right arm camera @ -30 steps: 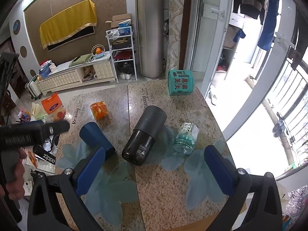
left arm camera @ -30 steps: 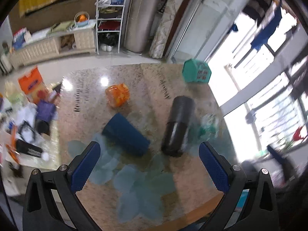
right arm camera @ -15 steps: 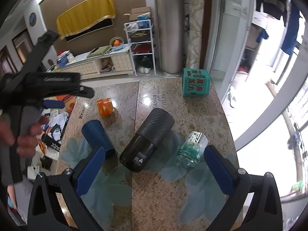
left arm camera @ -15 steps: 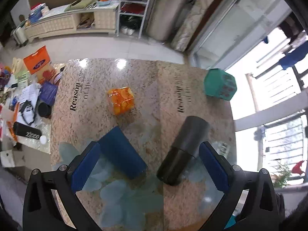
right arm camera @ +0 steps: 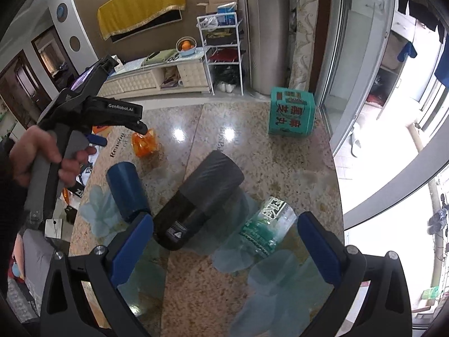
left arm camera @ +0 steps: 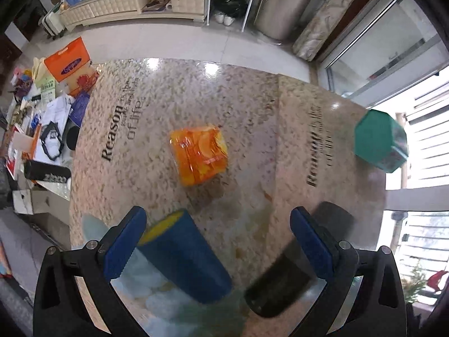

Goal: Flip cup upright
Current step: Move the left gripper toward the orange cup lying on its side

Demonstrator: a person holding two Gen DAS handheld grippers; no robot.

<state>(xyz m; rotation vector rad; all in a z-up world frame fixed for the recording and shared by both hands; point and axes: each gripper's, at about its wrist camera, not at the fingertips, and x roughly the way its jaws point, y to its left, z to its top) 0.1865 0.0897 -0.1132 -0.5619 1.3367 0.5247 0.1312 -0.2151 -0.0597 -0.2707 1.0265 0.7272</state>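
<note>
Blue cup (left arm camera: pixel 182 255) lies on its side on the granite bench (left arm camera: pixel 157 174), w/ the yellow inside of its mouth seen only in the left wrist view; right wrist view shows just its blue wall. Left gripper (left arm camera: pixel 221 244) hangs above it, fingers released, not touching. Right gripper (right arm camera: pixel 224 244) also spread wide, holding nothing. Only the right view shows the clear bottle (right arm camera: pixel 266 224) near right of the black flask (right arm camera: pixel 199 213); the flask is blurred, partly hidden in the left view. Orange pack (left arm camera: pixel 197 156) farther back.
</note>
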